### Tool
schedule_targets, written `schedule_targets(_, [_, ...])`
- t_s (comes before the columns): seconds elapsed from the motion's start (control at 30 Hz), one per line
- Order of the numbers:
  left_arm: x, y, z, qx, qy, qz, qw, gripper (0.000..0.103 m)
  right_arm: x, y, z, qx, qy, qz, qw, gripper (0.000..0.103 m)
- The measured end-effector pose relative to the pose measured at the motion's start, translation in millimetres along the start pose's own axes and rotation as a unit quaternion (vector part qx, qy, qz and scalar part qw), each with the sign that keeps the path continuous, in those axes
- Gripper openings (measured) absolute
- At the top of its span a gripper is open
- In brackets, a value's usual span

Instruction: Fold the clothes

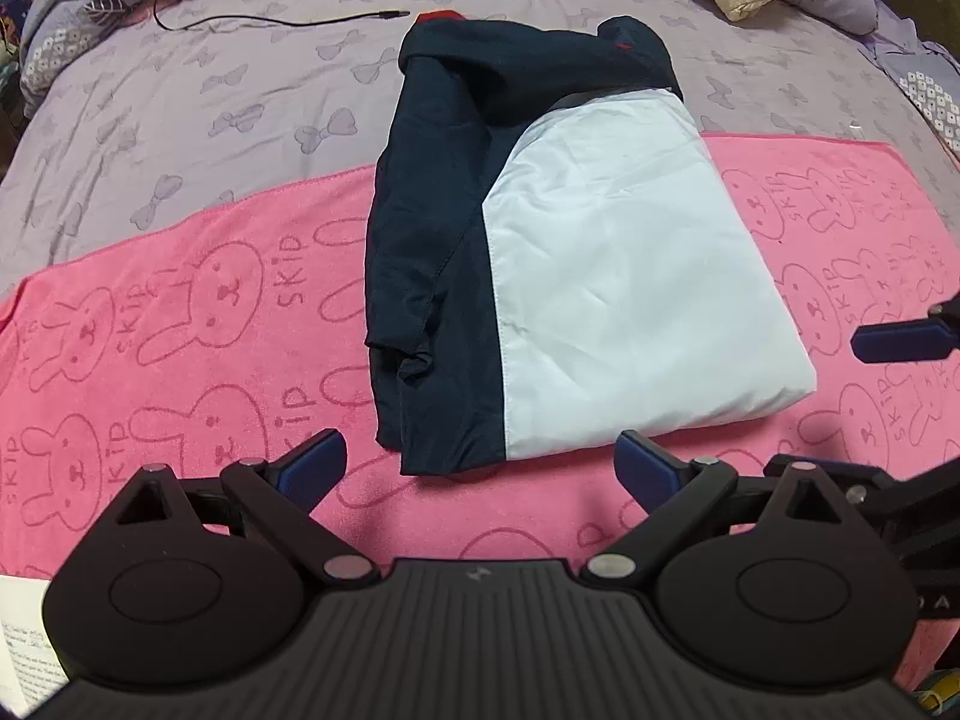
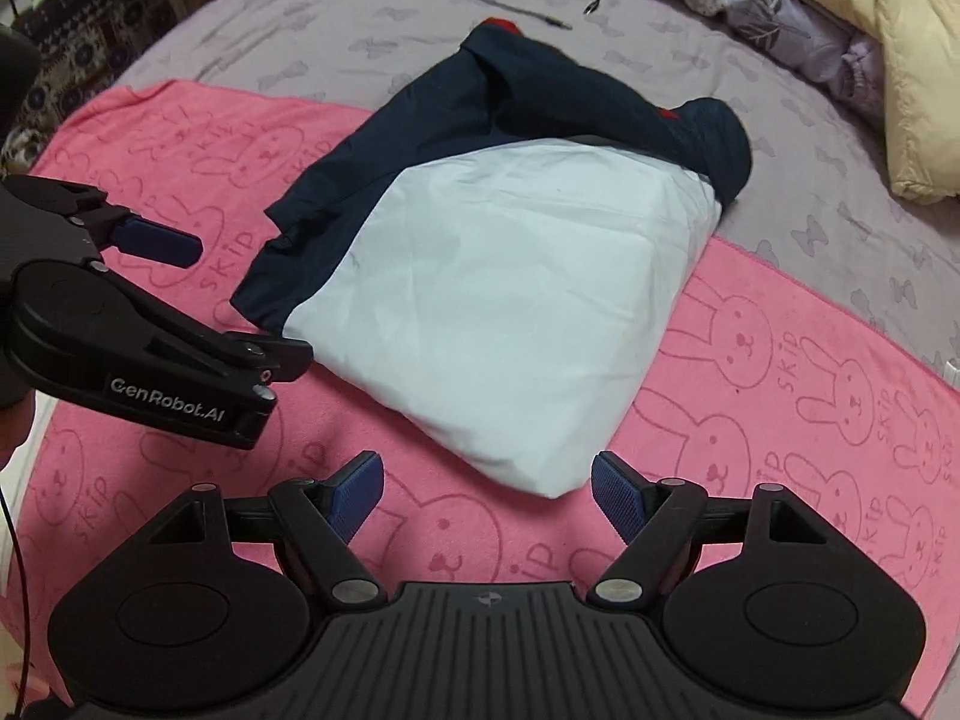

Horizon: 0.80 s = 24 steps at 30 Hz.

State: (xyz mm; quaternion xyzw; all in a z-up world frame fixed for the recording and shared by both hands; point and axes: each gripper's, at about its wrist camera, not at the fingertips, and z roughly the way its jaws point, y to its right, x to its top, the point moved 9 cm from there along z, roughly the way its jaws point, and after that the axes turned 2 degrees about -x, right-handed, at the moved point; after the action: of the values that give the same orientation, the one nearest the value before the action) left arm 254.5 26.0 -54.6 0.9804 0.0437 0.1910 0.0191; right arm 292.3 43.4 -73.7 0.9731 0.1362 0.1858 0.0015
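Observation:
A folded navy and white garment (image 1: 600, 276) with a red trim at its far end lies on a pink rabbit-print towel (image 1: 180, 312) spread over the bed. My left gripper (image 1: 480, 459) hovers open just in front of the garment's near navy edge, holding nothing. The right wrist view shows the same garment (image 2: 498, 300) with its white corner pointing at my right gripper (image 2: 489, 480), which is open and empty above the towel (image 2: 780, 396). The left gripper (image 2: 237, 303) appears there too, open beside the garment's left edge. One blue fingertip (image 1: 900, 342) of the right gripper shows at the left wrist view's right edge.
A lilac bow-print sheet (image 1: 240, 78) covers the bed beyond the towel. A black cable (image 1: 270, 21) lies on it at the back. A cream padded item (image 2: 900, 60) and a crumpled duvet (image 2: 780, 12) sit at the back right. Printed paper (image 1: 24, 642) shows at the lower left.

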Motion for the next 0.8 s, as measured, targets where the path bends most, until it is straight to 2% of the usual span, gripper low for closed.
schedule_targets(0.1, [-2, 3, -2, 0.002, 0.001, -0.007, 1.0000, 0.097, -5, 3, -9, 0.007, 0.023, 0.025, 0.999, 0.077])
schedule_targets(0.2, [-5, 5, -2, -0.013, -0.007, -0.026, 0.9996, 0.097, -12, 6, -15, 0.014, 0.030, 0.038, 0.999, 0.079])
schedule_targets(0.43, [-11, 12, 2, -0.010, -0.019, -0.027, 0.9994, 0.098, -30, 17, -14, 0.004, 0.014, 0.057, 0.998, 0.079])
schedule_targets(0.8, [-11, 17, 4, 0.000, -0.026, -0.015, 0.9995, 0.100, -29, 21, -19, 0.000, 0.020, 0.063, 0.998, 0.079])
